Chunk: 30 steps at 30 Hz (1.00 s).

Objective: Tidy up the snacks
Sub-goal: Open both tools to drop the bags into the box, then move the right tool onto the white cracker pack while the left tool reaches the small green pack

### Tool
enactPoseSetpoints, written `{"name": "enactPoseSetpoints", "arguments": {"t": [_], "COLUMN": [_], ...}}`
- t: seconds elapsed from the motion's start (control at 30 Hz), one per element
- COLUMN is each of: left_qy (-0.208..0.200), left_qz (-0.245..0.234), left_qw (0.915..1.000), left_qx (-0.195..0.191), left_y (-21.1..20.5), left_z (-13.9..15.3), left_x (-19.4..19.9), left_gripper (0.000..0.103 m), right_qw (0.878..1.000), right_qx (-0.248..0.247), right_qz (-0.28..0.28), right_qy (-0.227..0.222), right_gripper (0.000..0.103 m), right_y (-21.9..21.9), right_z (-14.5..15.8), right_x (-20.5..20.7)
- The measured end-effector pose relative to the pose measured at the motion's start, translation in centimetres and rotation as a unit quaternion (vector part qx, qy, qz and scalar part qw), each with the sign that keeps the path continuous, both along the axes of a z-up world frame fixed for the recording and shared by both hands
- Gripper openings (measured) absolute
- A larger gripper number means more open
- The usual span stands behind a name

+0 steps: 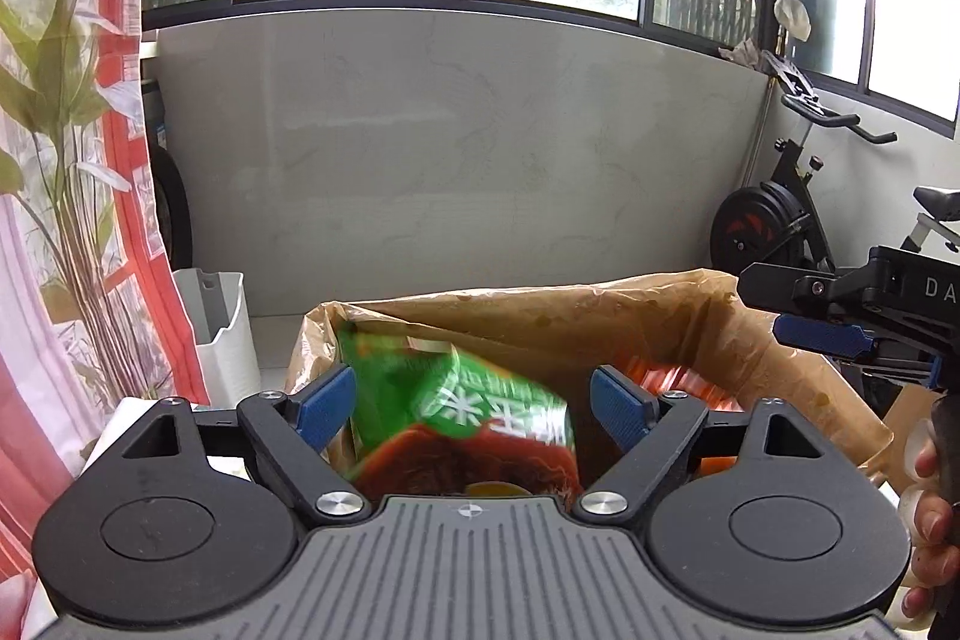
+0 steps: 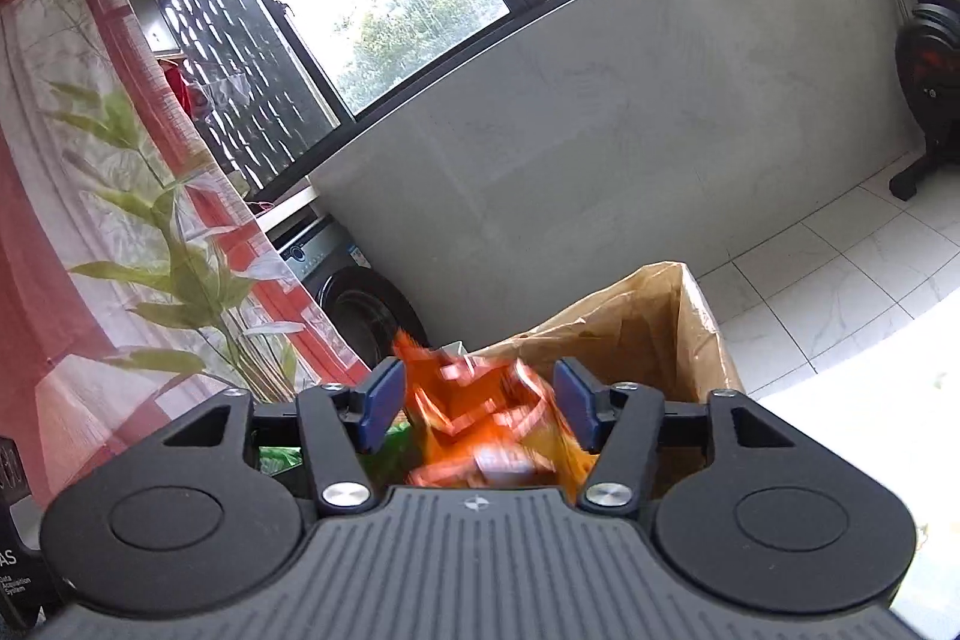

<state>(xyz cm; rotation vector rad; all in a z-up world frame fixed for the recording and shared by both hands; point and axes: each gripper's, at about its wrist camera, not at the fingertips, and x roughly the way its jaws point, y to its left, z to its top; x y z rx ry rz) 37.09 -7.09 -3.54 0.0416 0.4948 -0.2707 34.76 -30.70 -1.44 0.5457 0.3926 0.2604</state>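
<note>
A green and red snack packet (image 1: 462,412) is blurred between the pads of my left gripper (image 1: 474,403), over the open brown paper bag (image 1: 690,316). The jaws stand wide and do not touch the packet. An orange packet (image 1: 666,376) lies in the bag. My right gripper (image 2: 480,403) is open over the same bag (image 2: 654,334), with a blurred orange snack packet (image 2: 492,424) between its pads, apart from them. A green packet (image 2: 276,457) shows low left. The right gripper also shows in the left wrist view (image 1: 840,322).
A white bin (image 1: 222,334) stands left of the bag. A curtain and plant (image 1: 66,160) are at the left. An exercise bike (image 1: 804,196) stands at the right. A grey wall panel (image 2: 600,130) and white floor tiles (image 2: 840,280) lie behind.
</note>
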Motion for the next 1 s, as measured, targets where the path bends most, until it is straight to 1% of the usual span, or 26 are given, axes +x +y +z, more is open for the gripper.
{"name": "enactPoseSetpoints", "arguments": {"t": [0.03, 0.13, 0.2, 0.33, 0.5, 0.6, 0.67, 0.73, 0.83, 1.0], "left_qy": [-0.003, -0.007, -0.009, -0.012, -0.019, -0.025, -0.025, -0.025, -0.010, 0.021], "left_qz": [-0.004, -0.003, -0.004, -0.007, -0.007, -0.006, -0.001, 0.011, 0.030, 0.047], "left_qw": [1.0000, 1.0000, 0.9999, 0.9997, 0.9995, 0.9993, 0.9993, 0.9994, 0.9993, 0.9980], "left_qx": [0.001, 0.005, -0.001, -0.020, -0.026, -0.026, -0.027, -0.024, -0.021, -0.036], "left_y": [0.2, -0.2, 0.2, 1.5, 4.1, 5.8, 7.0, 8.0, 9.0, 9.8], "left_z": [0.0, 0.5, 1.0, 1.8, 2.3, 2.1, 1.7, 0.5, -1.6, -5.7], "left_x": [0.1, -0.2, -0.6, -2.1, -5.7, -8.2, -9.8, -11.5, -13.5, -16.3], "left_gripper": [0.091, 0.091, 0.091, 0.091, 0.090, 0.090, 0.090, 0.090, 0.089, 0.089], "right_qw": [1.000, 1.000, 0.999, 0.996, 0.991, 0.989, 0.988, 0.987, 0.985, 0.979], "right_qx": [-0.006, -0.022, -0.032, -0.077, -0.117, -0.129, -0.135, -0.146, -0.161, -0.191], "right_qz": [-0.003, -0.002, 0.003, 0.020, 0.036, 0.041, 0.044, 0.047, 0.053, 0.071], "right_qy": [-0.004, -0.007, -0.013, -0.035, -0.057, -0.065, -0.062, -0.056, -0.029, 0.023], "right_gripper": [0.074, 0.074, 0.074, 0.074, 0.074, 0.074, 0.074, 0.074, 0.074, 0.074], "right_y": [-0.1, -0.2, -0.1, 0.9, 1.6, 1.5, 1.3, 1.1, 0.8, 1.0], "right_z": [0.0, 0.2, 0.5, 1.2, 1.0, -0.2, -1.3, -2.7, -4.9, -8.6], "right_x": [-0.3, -1.1, -1.8, -4.0, -8.1, -10.9, -12.7, -14.5, -16.7, -19.3]}}
